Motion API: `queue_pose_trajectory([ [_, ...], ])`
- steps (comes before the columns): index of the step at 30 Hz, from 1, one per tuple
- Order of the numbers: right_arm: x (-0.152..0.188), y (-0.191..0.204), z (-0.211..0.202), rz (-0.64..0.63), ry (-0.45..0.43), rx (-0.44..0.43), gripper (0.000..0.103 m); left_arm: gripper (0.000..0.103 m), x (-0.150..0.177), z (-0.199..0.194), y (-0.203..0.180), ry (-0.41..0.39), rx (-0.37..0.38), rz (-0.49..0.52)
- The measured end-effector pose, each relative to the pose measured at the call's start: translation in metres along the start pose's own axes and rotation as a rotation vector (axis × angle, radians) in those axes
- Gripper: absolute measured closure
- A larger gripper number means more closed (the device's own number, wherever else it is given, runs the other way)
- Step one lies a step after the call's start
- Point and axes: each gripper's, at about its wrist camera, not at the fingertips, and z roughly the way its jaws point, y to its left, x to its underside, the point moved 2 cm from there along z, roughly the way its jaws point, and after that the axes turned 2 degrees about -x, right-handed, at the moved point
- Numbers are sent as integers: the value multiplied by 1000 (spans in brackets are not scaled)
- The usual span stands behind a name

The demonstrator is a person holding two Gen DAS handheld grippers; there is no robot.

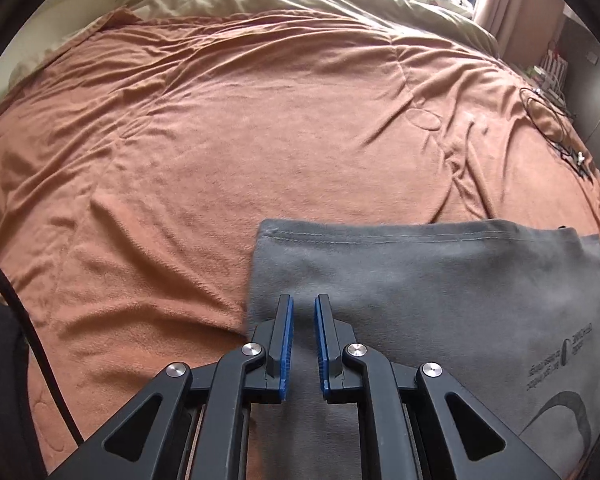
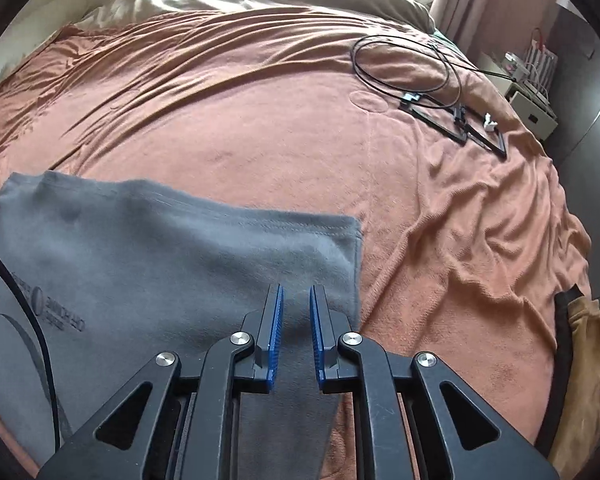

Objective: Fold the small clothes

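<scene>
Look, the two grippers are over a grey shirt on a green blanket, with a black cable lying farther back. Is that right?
Not quite. The blanket is orange-brown, not green, as the right wrist view shows. The rest holds: left gripper and right gripper are over the grey shirt, and a black cable lies farther back.

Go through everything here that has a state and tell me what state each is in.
Grey printed T-shirt: folded, lying on blanket, near corners pinched.
Left gripper: shut on the shirt.
Right gripper: shut on the shirt.
Orange fleece blanket: spread out, wrinkled.
Black cable: coiled loosely on blanket.
</scene>
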Motion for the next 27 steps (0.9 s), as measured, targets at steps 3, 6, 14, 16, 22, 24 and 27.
queue_pose_trajectory([
  [3,-6,11,-1,-1,0,-53,94,92,-4,-1,-23,6,43,32],
  [6,-10,21,7,-14,17,-89,94,92,-9,4,-45,15,81,35],
  [14,-32,38,56,35,84,-214,94,92,-23,25,-97,54,187,18],
  [16,-37,41,69,61,94,-237,94,92,-26,29,-105,64,206,4],
  [22,-56,42,106,132,101,-259,94,92,-31,34,-131,67,251,23],
  [24,-62,44,111,142,86,-244,94,92,-33,37,-140,71,263,33],
  [27,-66,42,105,158,59,-241,94,92,-36,44,-152,78,258,49],
])
